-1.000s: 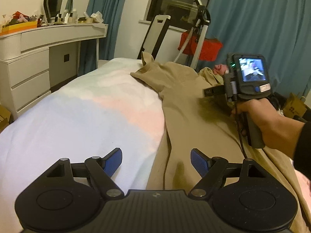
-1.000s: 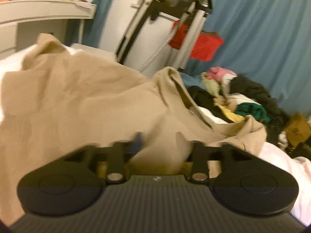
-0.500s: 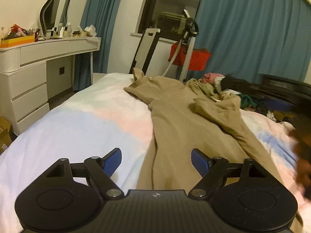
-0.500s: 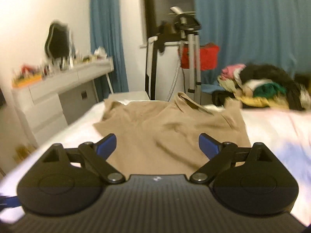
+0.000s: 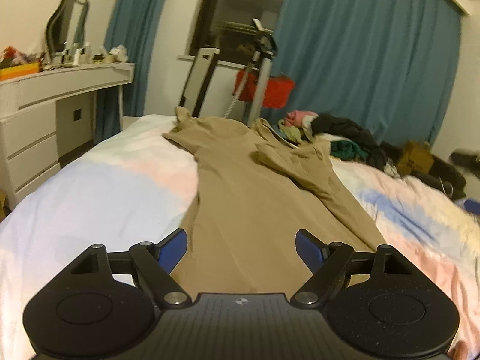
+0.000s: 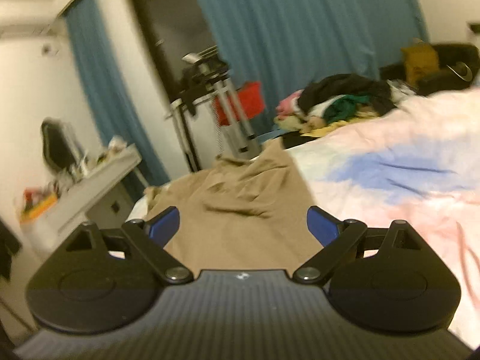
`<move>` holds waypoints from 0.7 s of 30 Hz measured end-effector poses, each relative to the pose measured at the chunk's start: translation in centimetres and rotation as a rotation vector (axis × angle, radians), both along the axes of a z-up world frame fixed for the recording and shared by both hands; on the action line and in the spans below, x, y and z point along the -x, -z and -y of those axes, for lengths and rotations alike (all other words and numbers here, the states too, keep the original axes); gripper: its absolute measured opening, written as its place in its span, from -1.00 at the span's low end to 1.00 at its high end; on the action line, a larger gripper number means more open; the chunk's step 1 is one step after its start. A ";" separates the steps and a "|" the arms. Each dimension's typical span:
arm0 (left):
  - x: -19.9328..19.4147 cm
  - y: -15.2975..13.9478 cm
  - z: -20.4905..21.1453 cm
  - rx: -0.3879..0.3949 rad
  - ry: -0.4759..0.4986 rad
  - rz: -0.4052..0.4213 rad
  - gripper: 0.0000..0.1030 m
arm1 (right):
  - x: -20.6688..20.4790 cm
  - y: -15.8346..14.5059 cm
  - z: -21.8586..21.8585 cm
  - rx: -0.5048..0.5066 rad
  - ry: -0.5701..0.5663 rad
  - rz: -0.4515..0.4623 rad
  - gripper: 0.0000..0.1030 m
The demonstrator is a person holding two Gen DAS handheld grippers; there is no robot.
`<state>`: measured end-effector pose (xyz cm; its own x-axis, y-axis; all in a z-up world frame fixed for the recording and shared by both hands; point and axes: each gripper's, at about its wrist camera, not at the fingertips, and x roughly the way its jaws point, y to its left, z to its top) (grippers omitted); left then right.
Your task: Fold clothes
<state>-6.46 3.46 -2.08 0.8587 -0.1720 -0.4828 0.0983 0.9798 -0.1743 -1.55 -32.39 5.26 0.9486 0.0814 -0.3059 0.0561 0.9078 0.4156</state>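
Through the left wrist camera I had my left gripper [image 5: 241, 247] spread and empty over the tan garment [image 5: 255, 186] lying lengthwise on the bed [image 5: 99, 186], while the blurred right view showed my right gripper [image 6: 243, 225] likewise parted above the cloth, probably seeking a hem.

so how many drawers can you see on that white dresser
3 drawers show in the left wrist view, stacked one above another at the left edge of the white dresser. More may be cut off by the frame. The right wrist view is too blurred to count them.
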 end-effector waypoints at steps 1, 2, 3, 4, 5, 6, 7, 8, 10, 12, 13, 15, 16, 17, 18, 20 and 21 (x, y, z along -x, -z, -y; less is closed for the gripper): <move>-0.1 0.2 0.4 -0.009 0.015 0.002 0.49 | 0.3 0.1 1.3 -0.026 0.027 0.007 0.81; -0.2 0.2 1.0 -0.018 0.030 0.000 0.48 | 0.6 0.2 2.5 -0.052 0.055 0.015 0.81; -0.2 0.3 1.6 -0.026 0.046 -0.003 0.45 | 1.0 0.2 3.8 -0.078 0.082 0.022 0.81; -0.3 0.4 2.2 -0.032 0.061 -0.007 0.43 | 1.3 0.3 5.0 -0.103 0.110 0.030 0.81; -0.4 0.5 3.0 -0.030 0.077 -0.015 0.41 | 1.6 0.4 6.3 -0.129 0.137 0.037 0.81; -0.5 0.5 3.9 -0.026 0.095 -0.024 0.39 | 1.9 0.5 7.5 -0.155 0.165 0.045 0.81; -0.7 0.6 4.9 -0.023 0.121 -0.036 0.36 | 2.3 0.5 8.8 -0.181 0.192 0.052 0.81; -0.8 0.7 6.1 -0.022 0.153 -0.050 0.35 | 2.5 0.7 9.8 -0.206 0.216 0.058 0.81; -1.0 1.1 8.5 -0.015 0.215 -0.088 0.25 | 2.8 1.4 11.3 -0.247 0.254 0.064 0.81; -1.4 1.5 11.1 0.012 0.283 -0.152 0.08 | 2.7 2.1 12.0 -0.271 0.279 0.059 0.81; -1.5 1.6 12.4 0.031 0.315 -0.174 0.00 | 2.6 2.4 12.3 -0.282 0.291 0.056 0.81; -1.7 1.8 14.9 0.090 0.380 -0.217 -0.11 | 2.5 3.0 13.0 -0.306 0.317 0.051 0.81; -1.9 2.1 16.1 0.125 0.415 -0.242 -0.18 | 2.5 3.4 13.3 -0.317 0.329 0.049 0.81; -2.1 2.3 17.2 0.159 0.449 -0.267 -0.21 | 2.4 3.7 13.7 -0.329 0.342 0.046 0.81; -2.4 2.8 18.2 0.188 0.478 -0.293 -0.26 | 2.4 4.0 14.0 -0.341 0.354 0.044 0.81; -3.0 4.1 20.4 0.241 0.531 -0.356 -0.32 | 2.3 4.7 14.7 -0.364 0.380 0.038 0.81; -3.4 4.8 21.4 0.239 0.545 -0.382 -0.34 | 2.2 5.0 15.0 -0.376 0.392 0.036 0.81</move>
